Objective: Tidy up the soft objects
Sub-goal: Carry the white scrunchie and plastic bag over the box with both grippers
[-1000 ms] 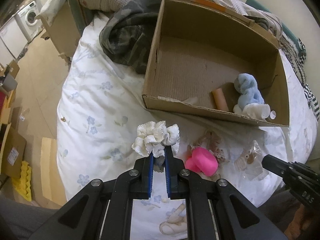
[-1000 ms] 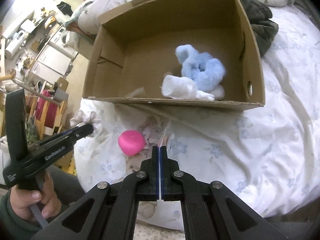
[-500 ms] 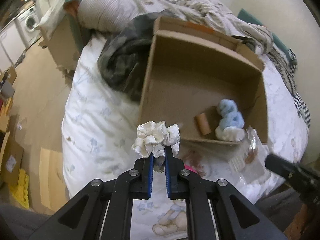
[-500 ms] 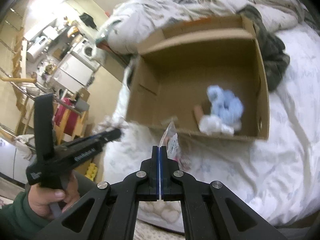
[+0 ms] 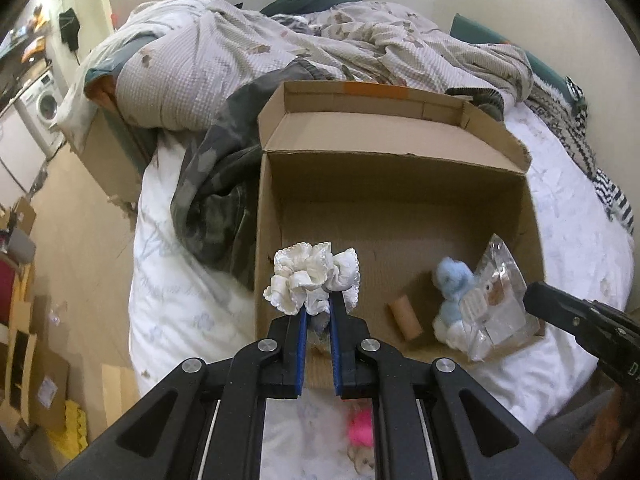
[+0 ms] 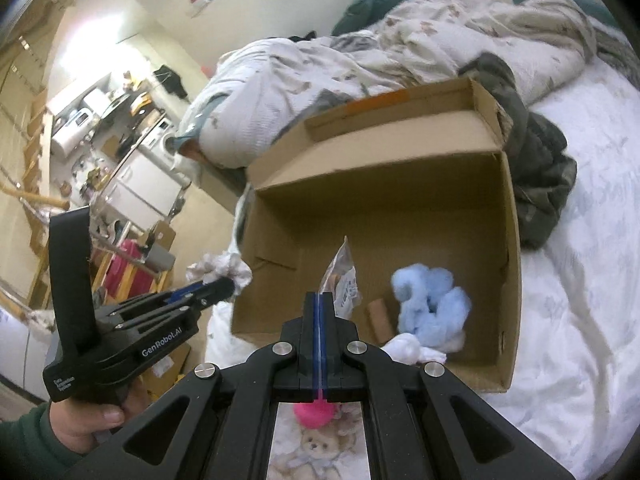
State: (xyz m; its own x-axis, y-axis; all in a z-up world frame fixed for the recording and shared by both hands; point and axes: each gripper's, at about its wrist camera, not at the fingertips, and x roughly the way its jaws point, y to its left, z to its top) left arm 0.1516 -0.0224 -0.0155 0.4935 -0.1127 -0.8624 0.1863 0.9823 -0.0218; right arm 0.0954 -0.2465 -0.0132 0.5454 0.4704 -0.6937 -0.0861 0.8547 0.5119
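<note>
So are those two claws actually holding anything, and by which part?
Yes. The left claw pinches the white scrunchie by its lower edge; the right claw grips the clear packet by one edge.

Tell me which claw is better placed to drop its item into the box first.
Right. The right claw holds the clear packet over the cardboard box interior; the left claw's white scrunchie hangs near the front wall.

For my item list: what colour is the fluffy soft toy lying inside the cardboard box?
Light blue. The fluffy soft toy shows best in the right wrist view.
</note>
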